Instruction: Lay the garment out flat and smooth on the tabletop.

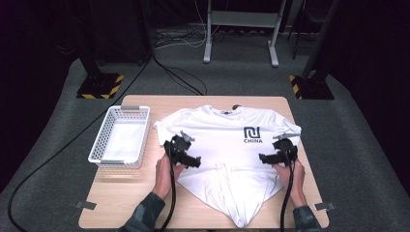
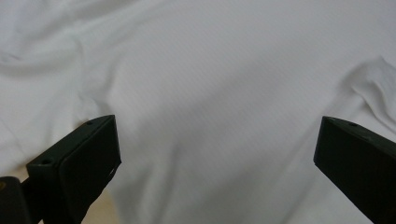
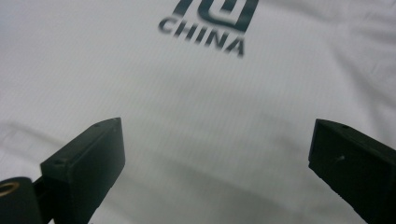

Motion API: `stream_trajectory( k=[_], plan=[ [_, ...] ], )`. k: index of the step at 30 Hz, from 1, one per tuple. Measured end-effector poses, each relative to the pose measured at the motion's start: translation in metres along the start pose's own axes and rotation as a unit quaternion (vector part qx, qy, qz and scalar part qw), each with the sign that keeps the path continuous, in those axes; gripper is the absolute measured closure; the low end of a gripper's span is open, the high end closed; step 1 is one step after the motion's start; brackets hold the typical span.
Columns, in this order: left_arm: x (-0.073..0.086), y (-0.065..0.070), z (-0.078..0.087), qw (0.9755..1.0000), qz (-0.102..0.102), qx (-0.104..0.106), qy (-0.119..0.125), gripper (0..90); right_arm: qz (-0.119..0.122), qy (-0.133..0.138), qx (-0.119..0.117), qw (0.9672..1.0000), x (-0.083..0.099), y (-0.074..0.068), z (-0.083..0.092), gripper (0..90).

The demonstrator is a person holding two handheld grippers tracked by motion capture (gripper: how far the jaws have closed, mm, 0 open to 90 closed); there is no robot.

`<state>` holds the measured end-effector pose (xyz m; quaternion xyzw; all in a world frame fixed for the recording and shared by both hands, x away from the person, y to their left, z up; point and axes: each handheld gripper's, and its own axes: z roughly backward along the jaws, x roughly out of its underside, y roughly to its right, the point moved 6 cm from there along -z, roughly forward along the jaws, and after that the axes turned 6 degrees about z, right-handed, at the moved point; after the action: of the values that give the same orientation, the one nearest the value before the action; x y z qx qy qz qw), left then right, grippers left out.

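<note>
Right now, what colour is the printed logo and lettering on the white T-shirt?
Black, on the white cotton T-shirt; the printed logo shows best in the right gripper view.

Both forearms come in from the near side, each hand wrapped around its own tool. The left hand (image 1: 165, 175) holds the left tool (image 1: 192, 161), whose tip points inward toward the other tool. The right hand (image 1: 292, 175) holds the right tool (image 1: 265, 157), its tip pointing back toward the left one. On each tool the two black jaws stand wide apart with nothing between them. A cable trails back from each tool along its forearm.
</note>
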<state>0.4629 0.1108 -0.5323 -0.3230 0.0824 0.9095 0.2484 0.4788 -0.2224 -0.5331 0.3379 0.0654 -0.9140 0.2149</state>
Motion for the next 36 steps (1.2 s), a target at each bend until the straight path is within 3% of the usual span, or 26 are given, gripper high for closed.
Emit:
stream_trajectory(
  k=[3,5,6,8,12,19,23,26,29,33,36],
  plan=[
    [0.028,0.014,-0.009,0.9997,-0.001,0.011,-0.020,0.4,-0.013,0.004,-0.011,0.9998,0.026,-0.013,0.001,3.5],
    [0.038,0.017,-0.012,0.9992,0.020,0.032,-0.010,0.7,-0.009,-0.001,-0.013,0.9999,0.040,-0.021,-0.002,2.6],
    [0.040,0.018,-0.010,0.9992,0.026,0.029,-0.007,0.4,-0.004,0.007,-0.002,1.0000,0.043,-0.022,-0.002,4.3],
    [0.046,0.019,-0.007,0.9991,0.034,0.025,0.002,0.4,0.009,0.013,0.011,0.9998,0.046,-0.022,-0.001,4.3],
    [0.054,0.026,-0.001,0.9987,0.043,0.020,0.015,0.4,0.013,0.023,0.012,0.9996,0.048,-0.018,-0.001,4.1],
    [0.061,0.032,-0.001,0.9969,0.052,0.016,0.058,0.0,0.002,0.034,0.021,0.9992,0.054,-0.010,0.002,4.0],
    [0.061,0.032,-0.001,0.9968,0.051,0.016,0.059,0.1,-0.009,0.036,0.027,0.9989,0.054,-0.011,0.009,8.5],
    [0.061,0.032,-0.001,0.9969,0.050,0.017,0.059,0.0,-0.006,0.054,0.019,0.9984,0.052,-0.021,0.019,13.4],
    [0.061,0.032,-0.001,0.9969,0.050,0.017,0.059,0.1,0.017,0.044,0.007,0.9989,0.049,-0.043,0.022,18.4],
    [0.061,0.032,-0.001,0.9969,0.050,0.017,0.059,0.1,0.072,0.027,-0.013,0.9970,0.043,-0.082,0.013,27.0],
    [0.061,0.032,-0.001,0.9968,0.050,0.017,0.059,0.1,0.089,0.019,-0.014,0.9957,0.041,-0.093,0.006,36.0]
  ],
)
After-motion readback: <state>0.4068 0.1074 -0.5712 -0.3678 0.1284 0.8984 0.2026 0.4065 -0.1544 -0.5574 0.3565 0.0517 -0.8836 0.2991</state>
